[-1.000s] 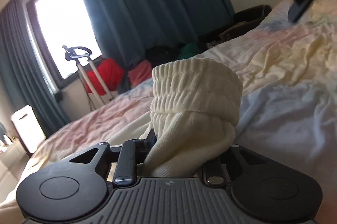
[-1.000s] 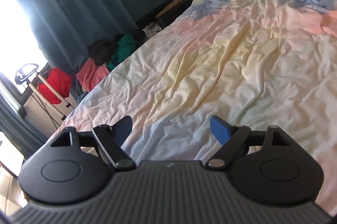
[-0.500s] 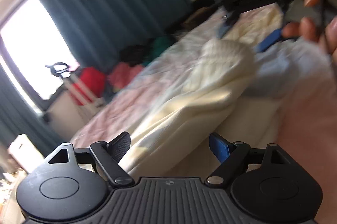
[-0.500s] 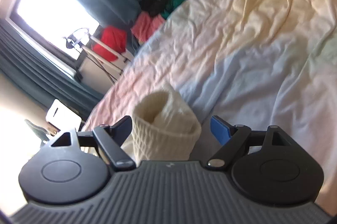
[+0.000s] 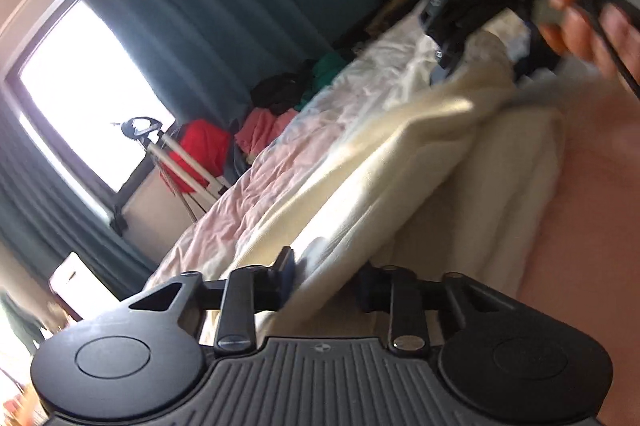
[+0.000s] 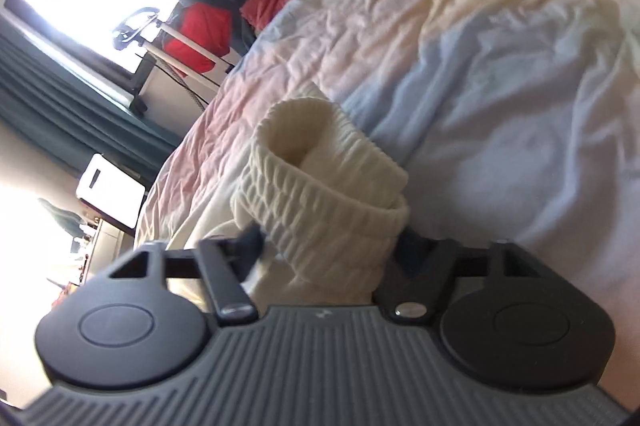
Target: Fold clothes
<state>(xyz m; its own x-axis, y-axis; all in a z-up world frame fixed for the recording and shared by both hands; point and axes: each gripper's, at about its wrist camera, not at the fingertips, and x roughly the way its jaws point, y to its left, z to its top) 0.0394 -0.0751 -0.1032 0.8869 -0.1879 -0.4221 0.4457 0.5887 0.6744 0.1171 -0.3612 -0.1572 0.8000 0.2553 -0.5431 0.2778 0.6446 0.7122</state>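
Observation:
A cream knit garment stretches across the pastel bed sheet. My left gripper is shut on the garment's near edge. In the left wrist view the right gripper is at the far end of the cloth, held by a hand. In the right wrist view my right gripper is shut on the garment's ribbed cuff, which stands up as an open tube above the sheet.
Teal curtains and a bright window stand beyond the bed. A pile of red, pink, black and green clothes and a white rack are by the window. A white box sits on the floor.
The left gripper let go of the ribbed cuff, opened, then closed on the garment's edge. The right gripper came onto the cuff and closed on it.

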